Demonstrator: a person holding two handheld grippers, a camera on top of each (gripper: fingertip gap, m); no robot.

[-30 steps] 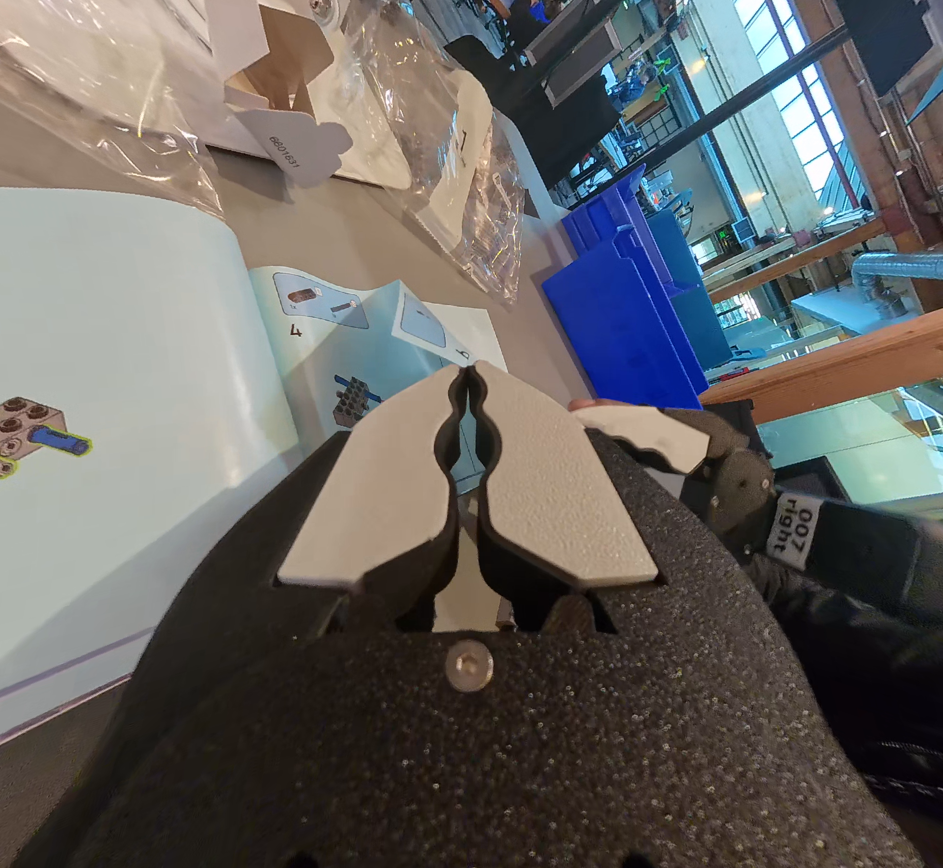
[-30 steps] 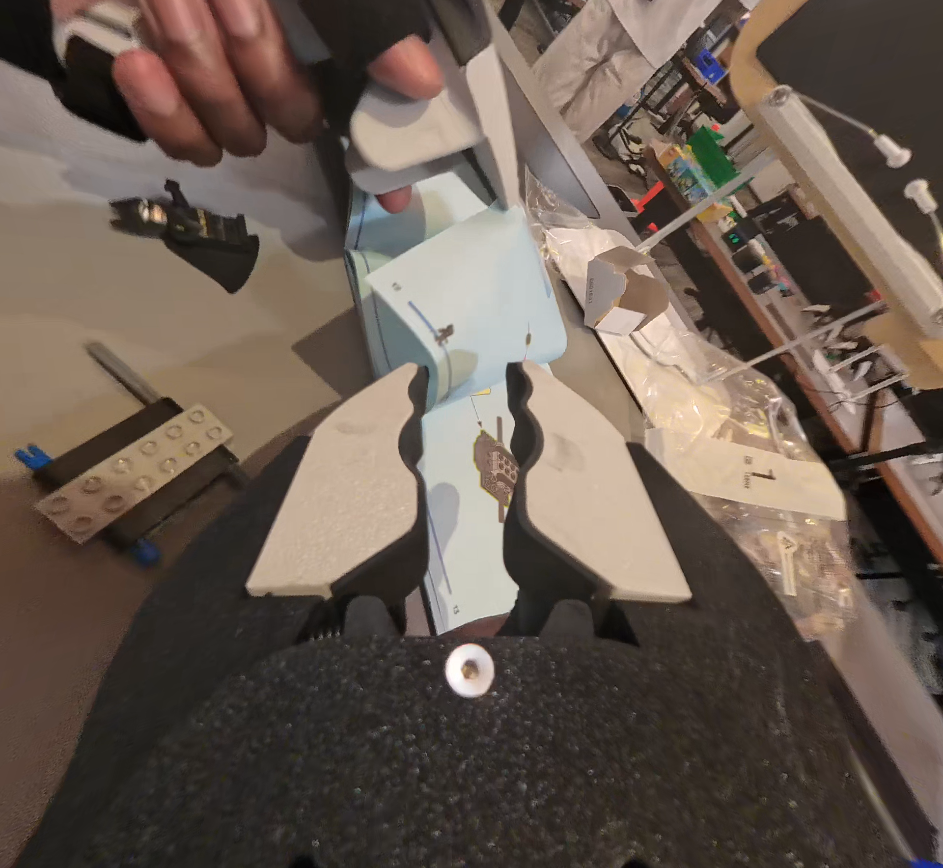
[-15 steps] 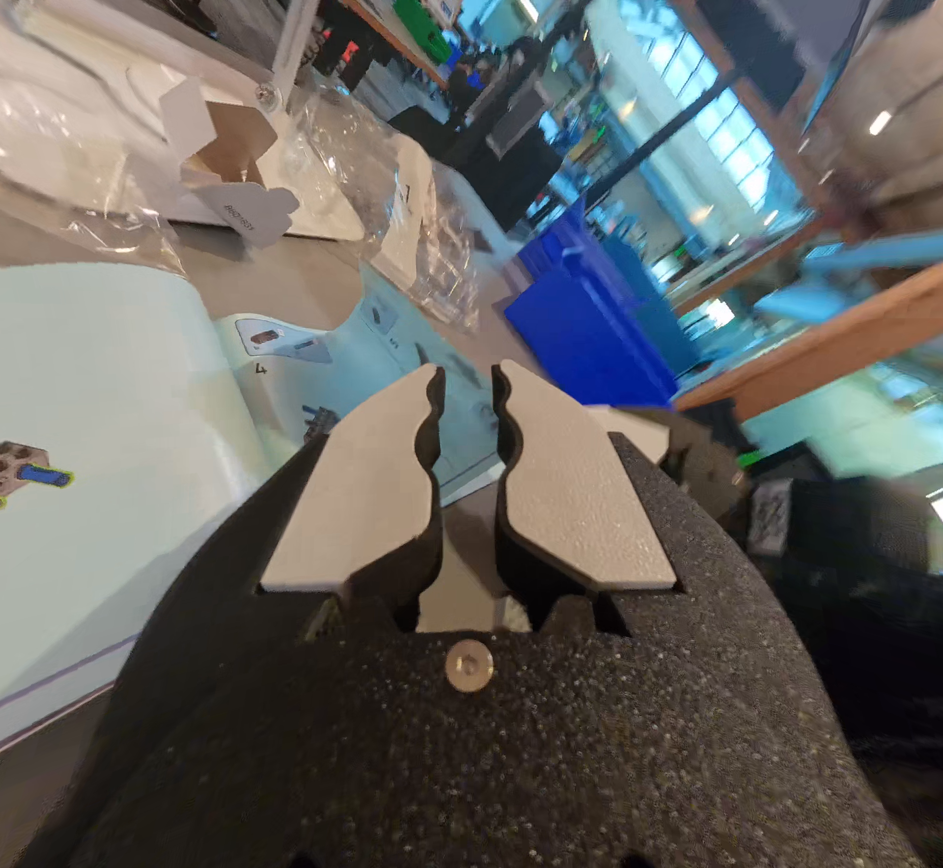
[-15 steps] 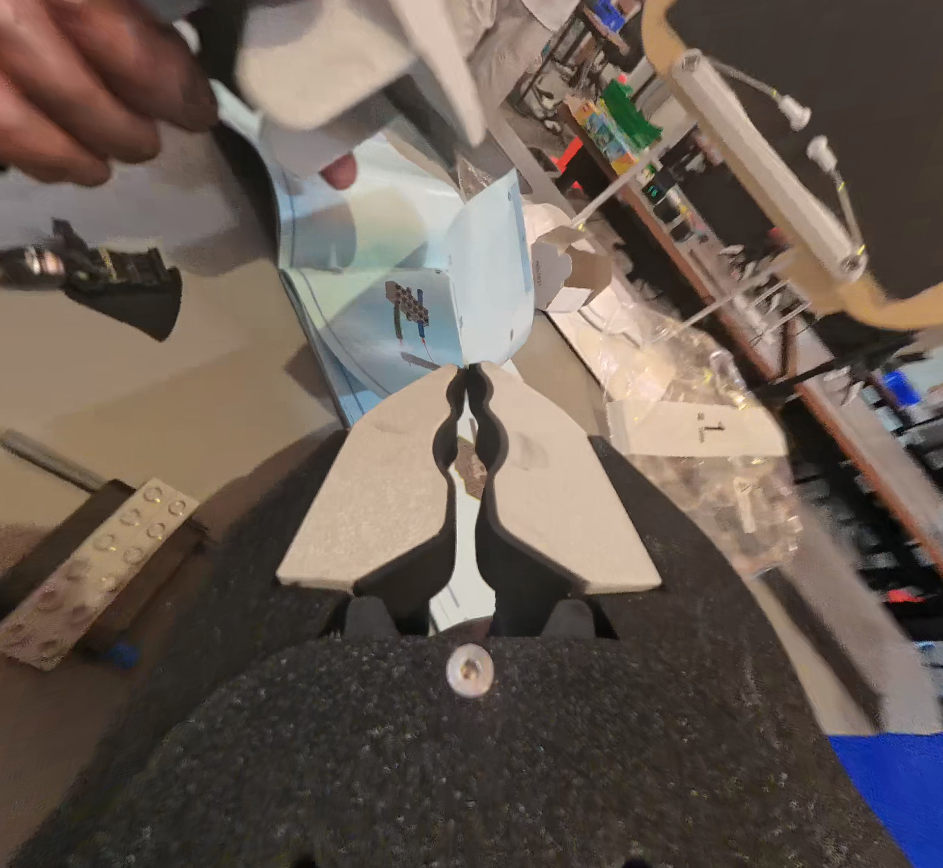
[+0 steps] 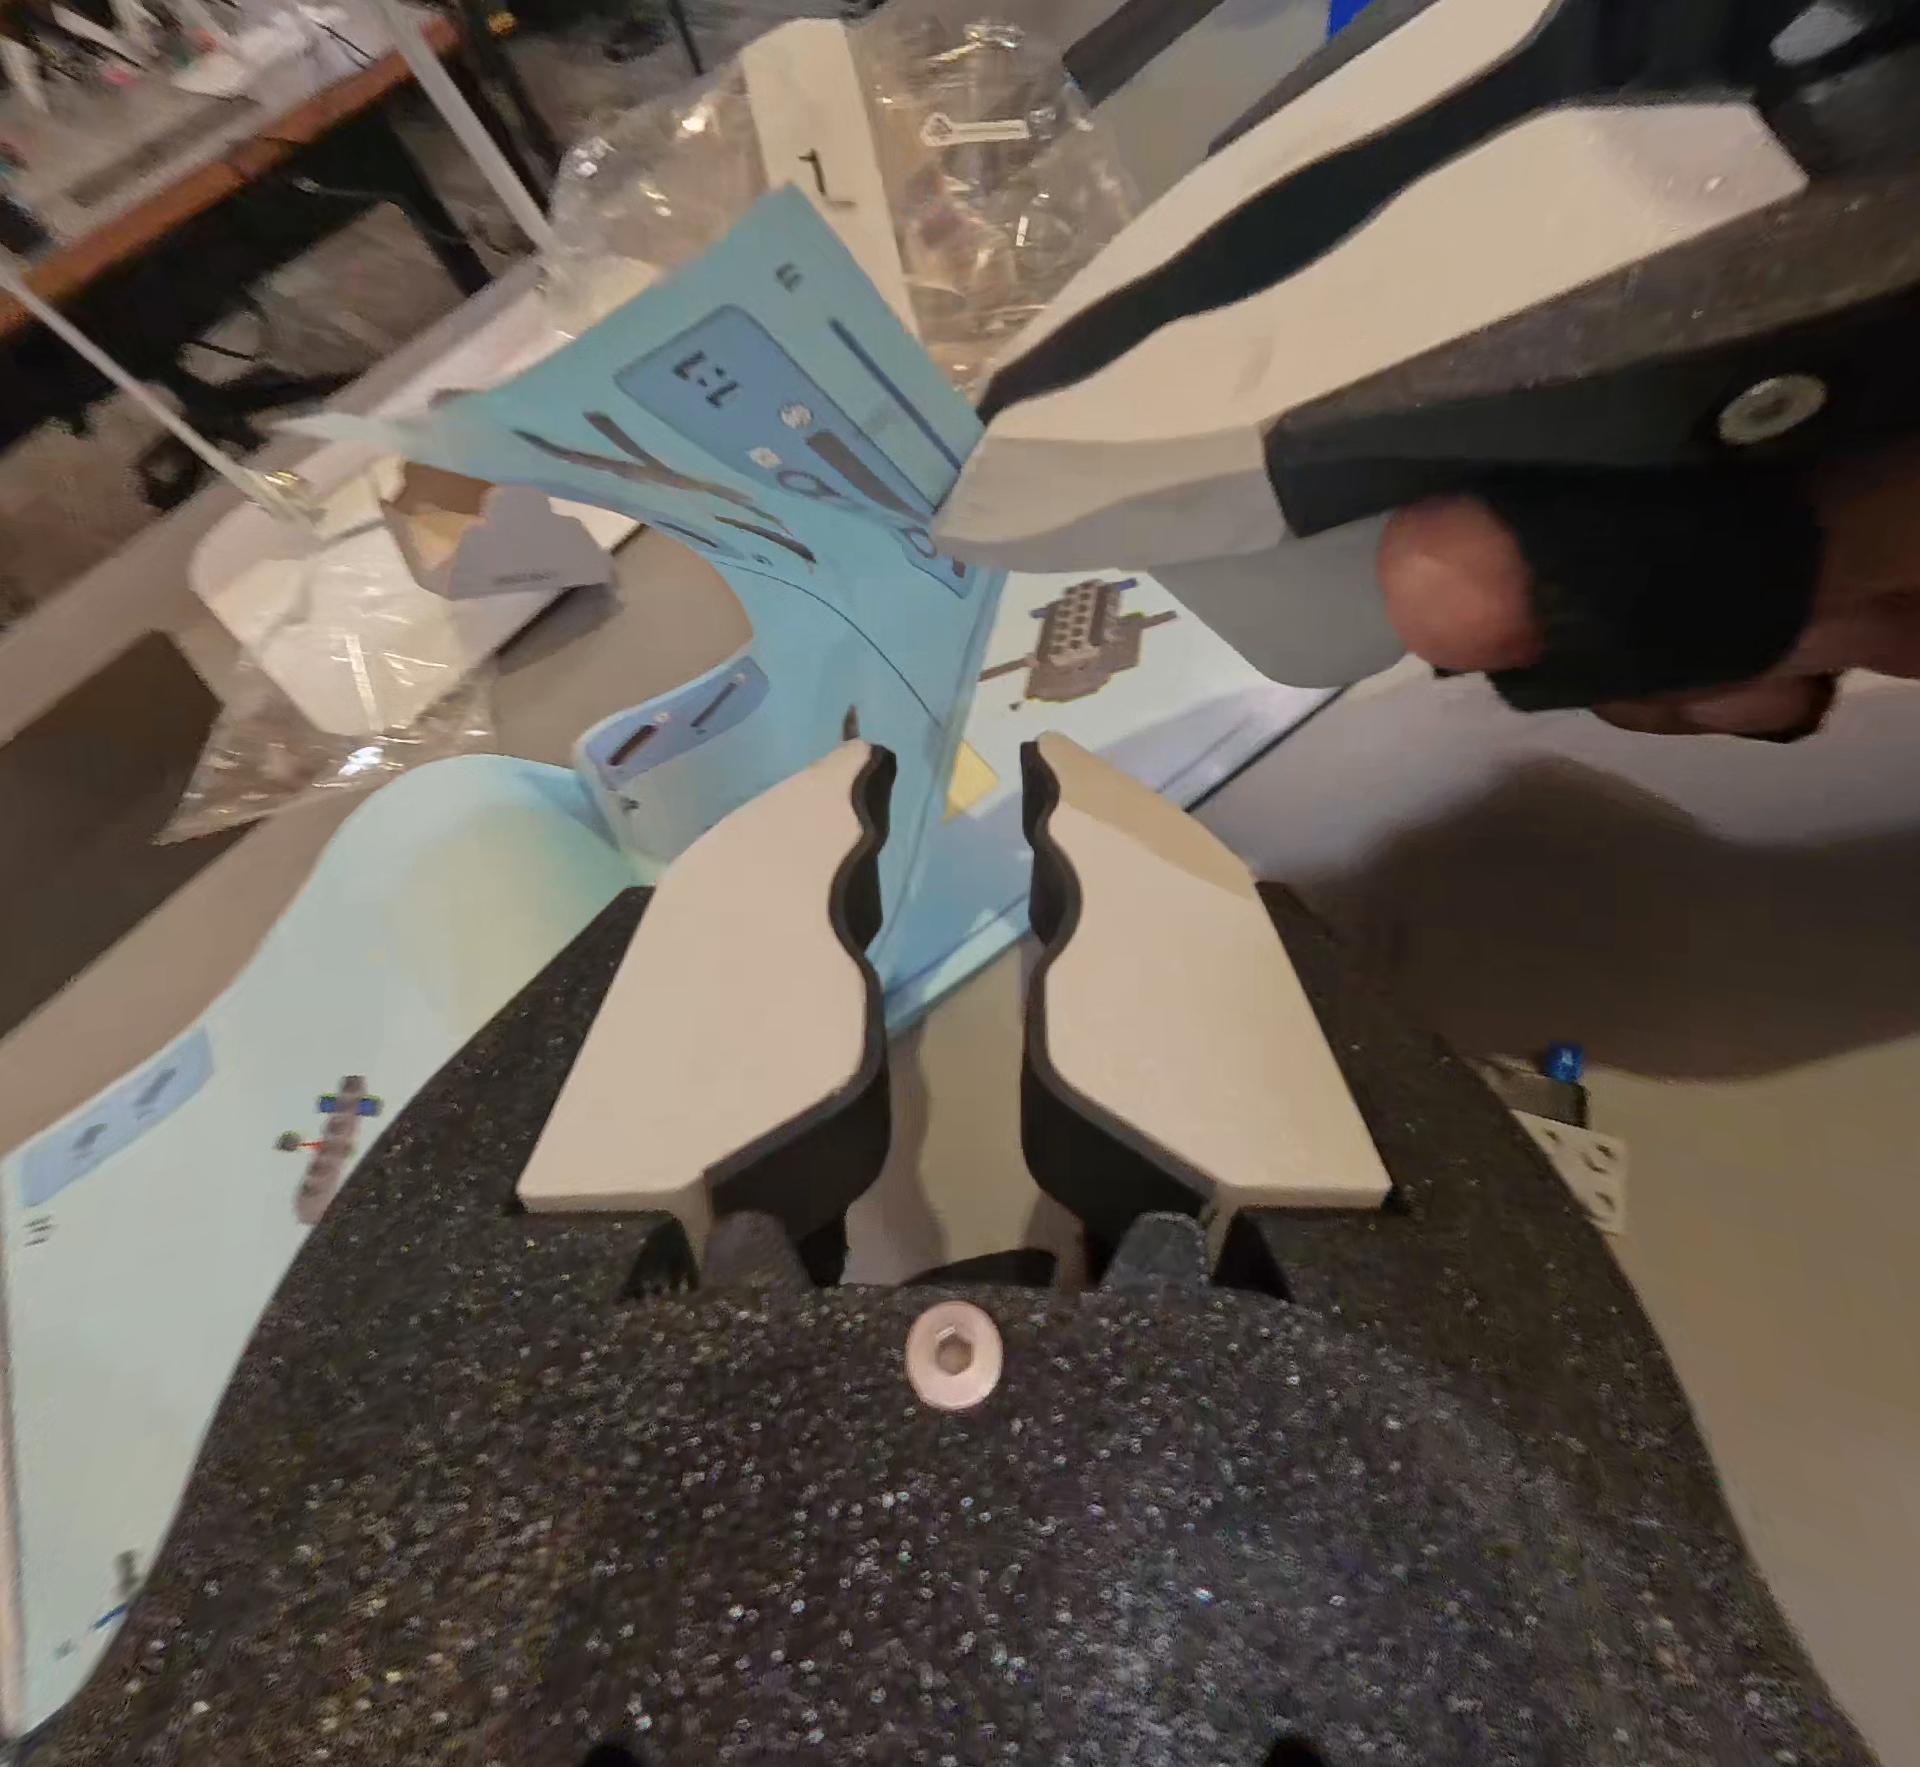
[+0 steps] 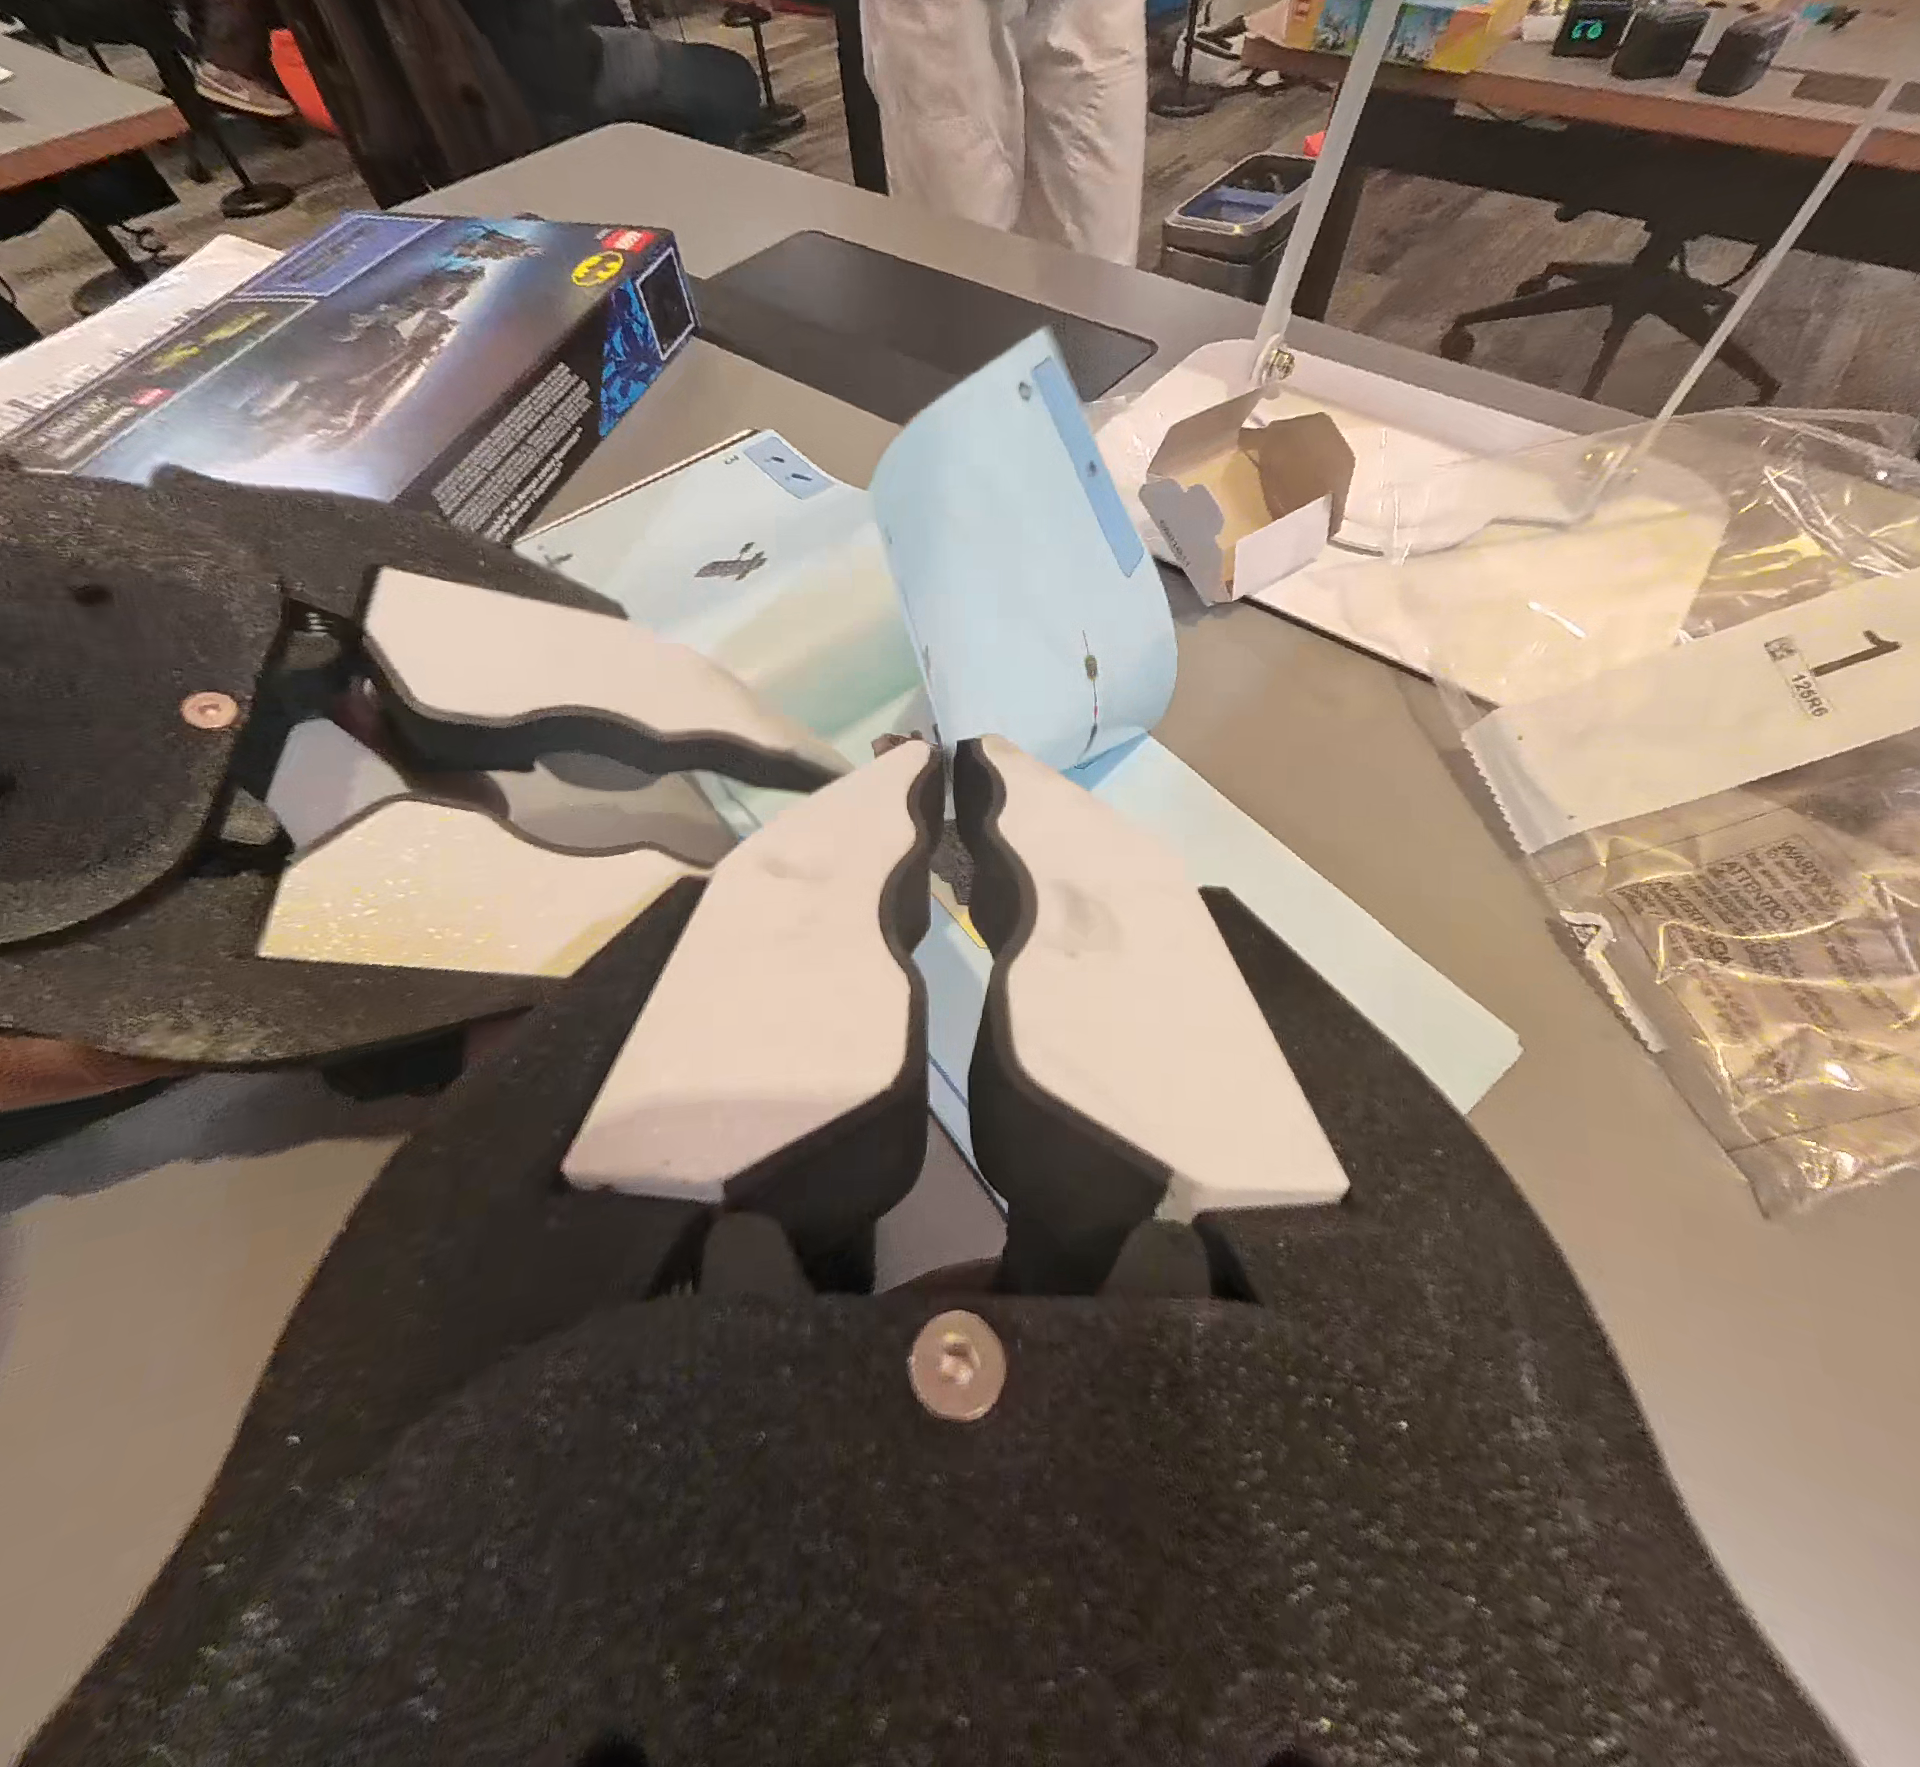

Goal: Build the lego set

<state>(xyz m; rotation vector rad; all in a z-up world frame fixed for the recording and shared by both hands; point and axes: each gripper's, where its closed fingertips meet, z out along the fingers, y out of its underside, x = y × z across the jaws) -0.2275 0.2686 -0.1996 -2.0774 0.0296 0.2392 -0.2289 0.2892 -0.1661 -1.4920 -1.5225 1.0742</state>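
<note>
booklet on table, box left

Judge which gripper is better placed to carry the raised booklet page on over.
Right, probably: the right gripper is pinched shut on the lifted page, while the left gripper is open, with the page passing loosely between its fingers.

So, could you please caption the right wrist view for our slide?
Right hand-held gripper pinching a curled light-blue paper booklet page, left hand-held gripper open alongside.
</note>
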